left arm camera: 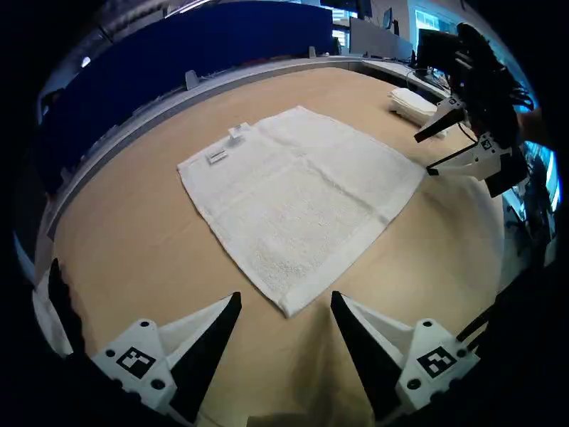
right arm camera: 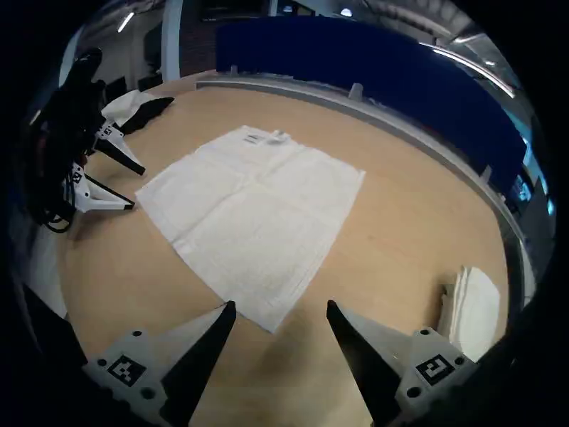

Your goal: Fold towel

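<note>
A white towel [left arm camera: 299,199] lies flat and spread out on the tan table [left arm camera: 128,228], with small labels near its far corner. My left gripper [left arm camera: 284,313] is open, its fingertips just short of the towel's near corner. In the left gripper view the right gripper [left arm camera: 430,151] hangs open at the towel's right corner. The right gripper view shows the same towel [right arm camera: 249,213], with my right gripper [right arm camera: 279,317] open at its near corner. The left gripper [right arm camera: 135,186] stands open at the towel's left corner there.
A stack of folded white towels [left arm camera: 412,105] sits at the far right of the table, also seen as folded towels [right arm camera: 473,309] by the right gripper. A blue partition [left arm camera: 178,57] runs behind the table's curved far edge. Monitors [left arm camera: 434,46] stand beyond.
</note>
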